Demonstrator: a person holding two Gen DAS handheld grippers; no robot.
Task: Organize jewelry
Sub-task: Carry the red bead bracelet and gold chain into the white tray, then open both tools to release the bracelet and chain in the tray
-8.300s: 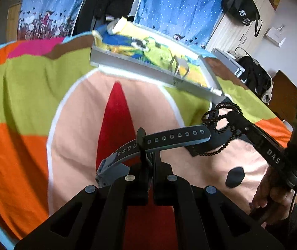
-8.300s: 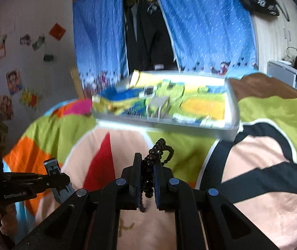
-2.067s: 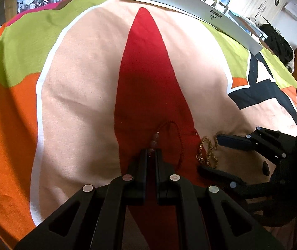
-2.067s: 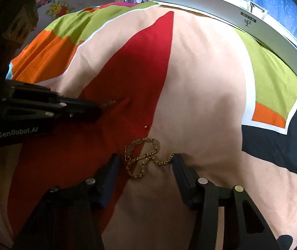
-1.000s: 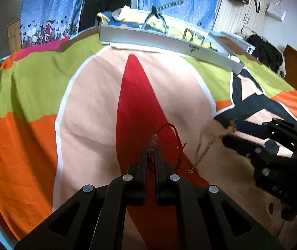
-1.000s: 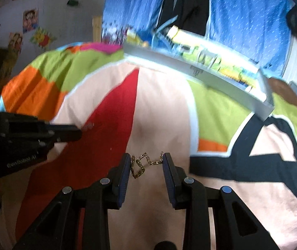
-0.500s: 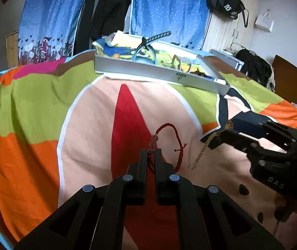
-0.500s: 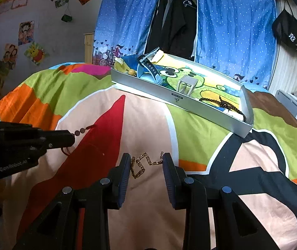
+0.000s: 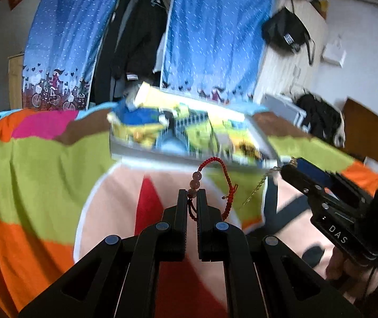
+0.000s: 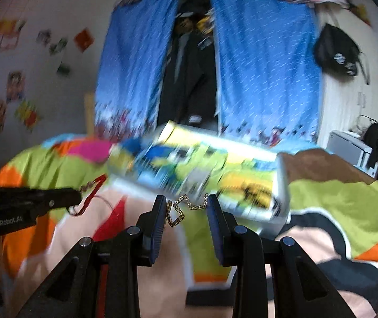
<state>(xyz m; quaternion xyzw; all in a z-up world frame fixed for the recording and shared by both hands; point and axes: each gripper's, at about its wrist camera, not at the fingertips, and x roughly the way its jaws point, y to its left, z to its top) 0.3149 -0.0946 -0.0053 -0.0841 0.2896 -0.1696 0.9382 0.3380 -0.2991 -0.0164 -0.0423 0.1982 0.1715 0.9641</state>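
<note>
My left gripper (image 9: 191,194) is shut on a red cord bracelet (image 9: 216,161) with a few pinkish beads, and its loop stands up above the fingertips. My right gripper (image 10: 186,206) carries a gold chain (image 10: 179,209) stretched between its two fingers, which stay a little apart. Both are held in the air just short of the silver tray (image 10: 281,193) with the cartoon lining. In the left wrist view the tray (image 9: 162,155) is straight ahead, and the right gripper (image 9: 285,169) comes in from the right with the chain (image 9: 257,186) dangling. The left gripper (image 10: 76,197) shows at the left of the right wrist view.
A bedspread (image 9: 30,164) in green, orange, red and peach covers the bed under both grippers. Blue curtains (image 10: 263,74) and dark hanging clothes (image 10: 189,74) stand behind the tray. The tray's contents are blurred. A hand (image 9: 347,270) holds the right gripper.
Both grippers have risen off the bedspread and moved forward with their jewelry. The tray is now closer and the views are motion-blurred.
</note>
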